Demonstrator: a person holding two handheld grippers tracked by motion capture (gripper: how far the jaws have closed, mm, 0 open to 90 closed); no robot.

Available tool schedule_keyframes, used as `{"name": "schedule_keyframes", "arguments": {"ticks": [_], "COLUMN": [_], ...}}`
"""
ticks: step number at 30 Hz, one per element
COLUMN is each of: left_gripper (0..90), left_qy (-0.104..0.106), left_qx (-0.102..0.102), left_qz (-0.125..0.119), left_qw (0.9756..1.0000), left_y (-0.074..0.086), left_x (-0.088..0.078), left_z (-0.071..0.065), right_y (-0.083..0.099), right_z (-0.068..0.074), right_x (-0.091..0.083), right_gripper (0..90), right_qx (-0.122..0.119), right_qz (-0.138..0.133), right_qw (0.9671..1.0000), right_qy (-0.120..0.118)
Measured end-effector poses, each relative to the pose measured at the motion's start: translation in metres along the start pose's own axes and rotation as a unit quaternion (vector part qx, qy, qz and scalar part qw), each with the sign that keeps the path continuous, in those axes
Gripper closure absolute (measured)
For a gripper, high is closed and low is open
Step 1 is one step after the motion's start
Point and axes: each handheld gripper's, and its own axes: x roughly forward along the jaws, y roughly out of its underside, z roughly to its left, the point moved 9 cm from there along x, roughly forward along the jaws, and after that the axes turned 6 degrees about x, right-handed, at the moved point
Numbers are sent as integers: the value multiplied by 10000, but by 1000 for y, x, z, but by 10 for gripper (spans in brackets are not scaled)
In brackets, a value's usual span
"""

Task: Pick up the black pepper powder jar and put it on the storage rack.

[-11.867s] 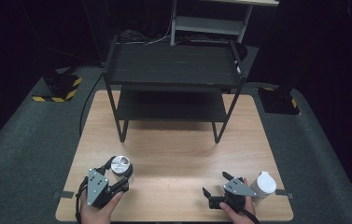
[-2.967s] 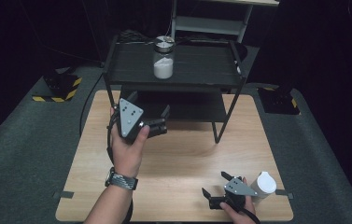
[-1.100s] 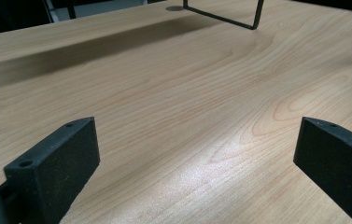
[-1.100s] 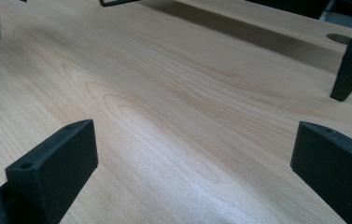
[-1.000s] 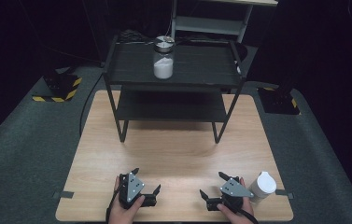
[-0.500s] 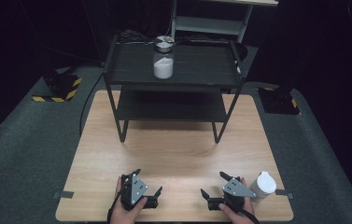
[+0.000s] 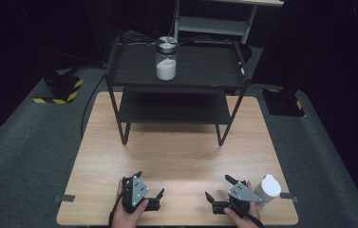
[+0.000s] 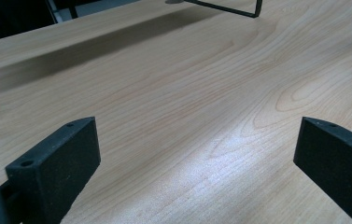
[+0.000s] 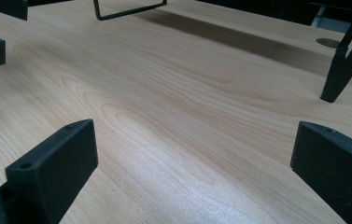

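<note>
Wooden table [image 7: 176,156], one jar [image 7: 166,58] on shelf, two wide-open empty tongs [image 7: 149,184] [image 7: 218,188]

A jar [image 7: 166,60] with white powder and a metal lid stands on the top shelf of a black rack [image 7: 119,61]. Near the bench's [image 7: 176,152] front edge, both hands rest: the left gripper [image 7: 149,191] and the right gripper [image 7: 219,189], fingers apart, empty. A white cup [image 7: 268,188] stands just beside the right gripper.
</note>
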Motion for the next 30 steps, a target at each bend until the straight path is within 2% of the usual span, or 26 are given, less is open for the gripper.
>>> {"name": "schedule_keyframes", "arguments": {"ticks": [4, 7, 13, 20, 30], "left_gripper": [6, 7, 7, 7, 7], "left_qy": [2, 5, 8, -9, 0], "left_qx": [24, 90, 53, 126, 116], "left_qz": [42, 53, 46, 45, 46], "left_qw": [10000, 9999, 10000, 9999, 9999], "left_y": [-1, -2, -2, -2, -2], "left_x": [2, 3, 3, 3, 3], "left_z": [0, -1, -1, -3, -3], "right_y": [-3, -6, -13, -20, -31], "right_z": [2, 3, 3, 3, 1], "right_x": [-7, -14, -28, -46, -67], "right_gripper": [5, 4, 4, 6, 3], "right_qx": [-14, 26, 53, -1, -89], "right_qz": [-127, -269, -509, -783, -1106], "right_qw": [9999, 9996, 9986, 9965, 9929], "right_qy": [3, 113, 135, 283, 438]}}
